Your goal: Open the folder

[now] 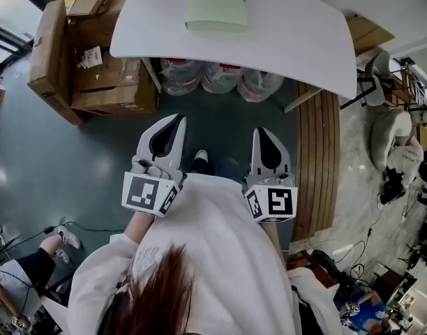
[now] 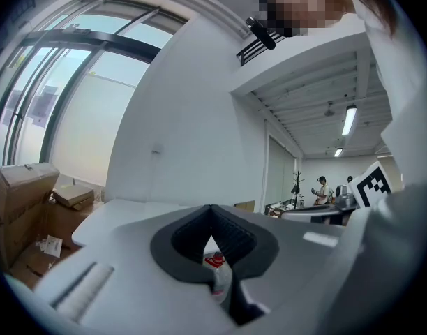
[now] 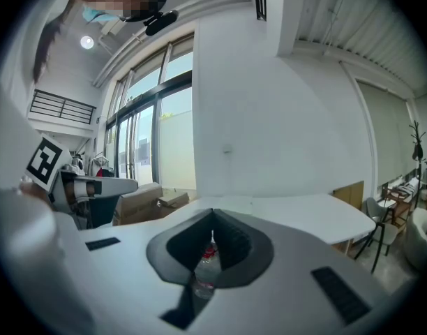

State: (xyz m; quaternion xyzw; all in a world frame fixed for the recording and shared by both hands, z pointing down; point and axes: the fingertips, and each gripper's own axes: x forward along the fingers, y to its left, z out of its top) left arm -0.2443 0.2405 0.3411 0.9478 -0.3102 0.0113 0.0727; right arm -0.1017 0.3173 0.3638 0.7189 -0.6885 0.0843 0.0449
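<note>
The folder [image 1: 217, 5] is a pale green, plain rectangle. It lies flat and closed on the white desk [image 1: 297, 40], set back from the near edge and about midway between the desk's left and right ends. Its far part runs out of the head view at the top. The side facing the person shows as a slightly thicker band, though I cannot tell whether that is the spine or the opening edge. Lying flat and alone on bare desk, it looks easy to reach from the near edge, and nothing rests on its cover.

The task has not begun. The left gripper [image 1: 177, 123] and the right gripper [image 1: 264, 132] sit side by side close to the person's body, over the dark floor [image 1: 95, 152] and well short of the desk's near edge. Both point roughly toward the desk. This reads as a carrying pose for the approach. Each gripper view shows its jaws closed together with nothing held. The bottle seen past the tips belongs to the water bottles [image 1: 220, 79] stored under the desk.

Cardboard boxes [image 1: 95, 75] stand off the desk's left end, and a slatted wooden bench [image 1: 318, 159] stands off its right.
</note>
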